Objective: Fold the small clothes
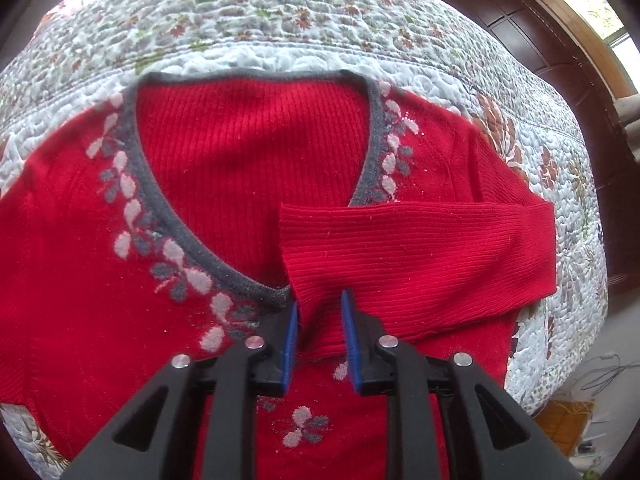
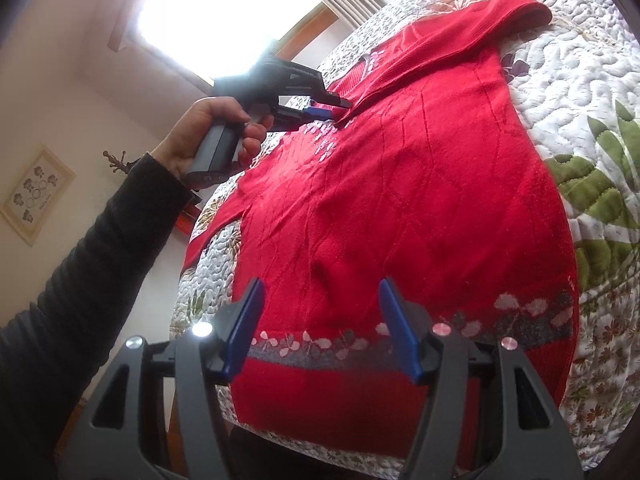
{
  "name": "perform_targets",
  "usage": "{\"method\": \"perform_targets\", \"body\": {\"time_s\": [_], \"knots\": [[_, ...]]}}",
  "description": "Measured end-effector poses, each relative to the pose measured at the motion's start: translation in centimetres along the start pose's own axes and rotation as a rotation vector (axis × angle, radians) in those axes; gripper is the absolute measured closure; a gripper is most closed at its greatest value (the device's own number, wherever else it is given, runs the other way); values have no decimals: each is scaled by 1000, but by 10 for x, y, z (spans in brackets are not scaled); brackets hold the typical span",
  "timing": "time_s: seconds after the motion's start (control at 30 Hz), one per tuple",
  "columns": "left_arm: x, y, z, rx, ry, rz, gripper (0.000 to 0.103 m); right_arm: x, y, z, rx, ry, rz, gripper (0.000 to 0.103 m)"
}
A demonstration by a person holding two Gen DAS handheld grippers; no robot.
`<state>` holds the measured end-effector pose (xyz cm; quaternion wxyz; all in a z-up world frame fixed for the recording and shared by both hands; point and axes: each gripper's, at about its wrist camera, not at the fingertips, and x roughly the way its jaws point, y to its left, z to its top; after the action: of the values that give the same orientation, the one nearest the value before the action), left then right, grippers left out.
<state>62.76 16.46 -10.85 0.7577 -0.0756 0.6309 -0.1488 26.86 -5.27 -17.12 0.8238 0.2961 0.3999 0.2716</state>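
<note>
A red knit sweater (image 1: 248, 148) with a grey V-neck trim and pale leaf pattern lies face up on the quilt. Its right sleeve (image 1: 420, 248) is folded across the chest. My left gripper (image 1: 319, 312) is open, its blue pads (image 1: 292, 336) straddling the lower corner of the sleeve cuff without pinching it. In the right wrist view the sweater body (image 2: 400, 200) stretches away, and a hand holds the left gripper (image 2: 336, 107) at the cuff. My right gripper (image 2: 320, 320) stands wide open just above the patterned hem band (image 2: 520, 320), holding nothing.
A floral quilted bedspread (image 1: 280, 20) covers the bed. Dark wooden furniture (image 1: 540, 40) and a window stand at the right. Cables and a yellow box (image 1: 568, 420) lie on the floor by the bed's edge. A framed picture (image 2: 36, 192) hangs on the wall.
</note>
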Motion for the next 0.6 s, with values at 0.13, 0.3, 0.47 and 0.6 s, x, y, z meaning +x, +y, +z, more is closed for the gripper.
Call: {"method": "perform_targets", "body": {"time_s": [0.13, 0.3, 0.47, 0.6], "knots": [[-11, 1, -3, 20, -66, -19, 100, -2, -1, 0, 5, 1, -7, 43], [-20, 11, -5, 27, -85, -34, 101, -4, 5, 1, 2, -3, -10, 43], [-50, 42, -6, -2, -114, -41, 101, -8, 11, -1, -12, -6, -11, 42], [-80, 73, -6, -39, -146, -15, 101, -5, 12, -2, -11, 6, -10, 42]]}}
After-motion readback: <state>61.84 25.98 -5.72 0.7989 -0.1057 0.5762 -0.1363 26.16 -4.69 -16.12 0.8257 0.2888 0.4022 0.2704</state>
